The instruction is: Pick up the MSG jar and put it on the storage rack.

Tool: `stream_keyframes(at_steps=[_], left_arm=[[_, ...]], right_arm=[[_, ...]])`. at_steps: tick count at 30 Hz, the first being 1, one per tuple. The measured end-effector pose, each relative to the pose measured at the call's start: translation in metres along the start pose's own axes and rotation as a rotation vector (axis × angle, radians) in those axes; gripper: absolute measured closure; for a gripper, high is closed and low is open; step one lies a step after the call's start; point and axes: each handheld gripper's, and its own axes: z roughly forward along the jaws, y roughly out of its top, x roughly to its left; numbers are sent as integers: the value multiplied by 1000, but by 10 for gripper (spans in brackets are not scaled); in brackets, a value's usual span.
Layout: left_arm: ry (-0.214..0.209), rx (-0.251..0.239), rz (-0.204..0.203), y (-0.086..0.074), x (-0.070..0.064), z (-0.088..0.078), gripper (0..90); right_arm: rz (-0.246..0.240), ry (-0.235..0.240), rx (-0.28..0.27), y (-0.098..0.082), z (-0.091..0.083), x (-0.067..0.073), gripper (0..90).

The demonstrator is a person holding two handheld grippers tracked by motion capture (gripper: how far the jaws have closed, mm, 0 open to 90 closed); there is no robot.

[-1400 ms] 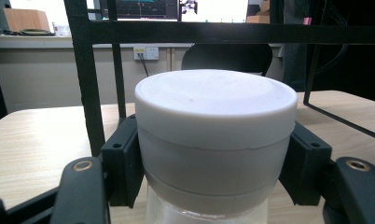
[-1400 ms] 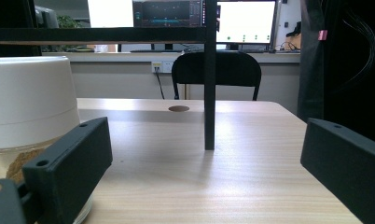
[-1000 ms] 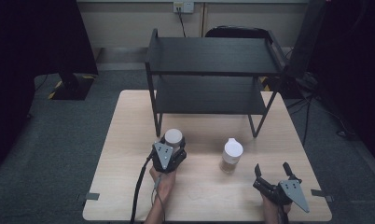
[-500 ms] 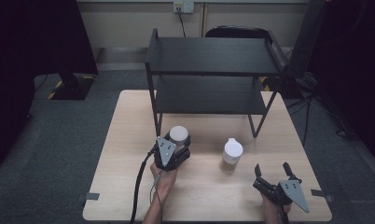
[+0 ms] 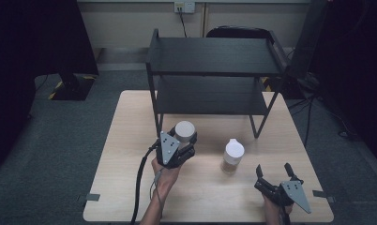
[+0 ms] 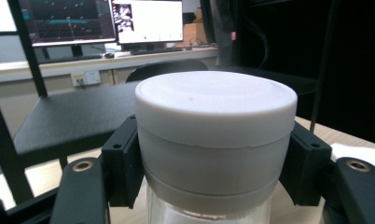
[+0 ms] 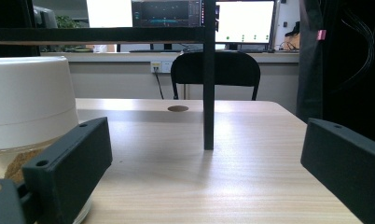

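Black shelf rack (image 5: pixel 210 79) stands just behind the held jar (image 5: pixel 184 131)

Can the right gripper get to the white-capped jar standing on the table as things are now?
Probably yes. The right gripper, jaws open and empty, sits near the table's front edge, with only bare wooden table between it and the white-capped clear jar. The black metal shelf rack stands farther back.
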Motion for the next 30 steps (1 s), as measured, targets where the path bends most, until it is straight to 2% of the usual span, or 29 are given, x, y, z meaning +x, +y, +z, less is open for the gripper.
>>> stream_keyframes(at_steps=[1, 3, 6, 9, 10, 11, 13, 16, 19, 24, 28, 30], left_arm=[[-28, -5, -4, 4, 5, 0, 343], [-38, -5, -7, 6, 7, 0, 342], [-61, -7, 27, 21, 10, 2, 343], [-82, -14, 25, 27, 15, 3, 343], [-110, -25, 33, 32, 20, 4, 343], [-110, -25, 33, 32, 20, 4, 342], [-146, -31, 44, 39, 27, 5, 342], [-170, -35, 45, 50, 31, 6, 343], [-200, -45, 20, 63, 39, 9, 342], [-256, -80, -5, 93, 60, 15, 342], [-275, -105, 31, 128, 73, 20, 342], [-291, -116, 31, 140, 79, 24, 342]], right_arm=[[0, 0, 0, 0, 0, 0, 4], [-1, 0, 0, 0, 0, 0, 4], [-1, 1, 0, 0, 0, 0, 4], [-1, 1, 0, 0, 0, 0, 5], [-1, 1, 1, 0, 0, 0, 5], [-1, 1, 1, 0, 0, 0, 5], [-1, 5, 1, 0, 0, -1, 5], [-3, 8, 4, 1, 1, -1, 5], [-1, 8, 3, 1, 0, -1, 5], [-2, 9, 1, 0, 0, -2, 5], [-2, 11, 1, 0, 0, -2, 5], [0, 10, 1, 0, 0, -2, 5]])
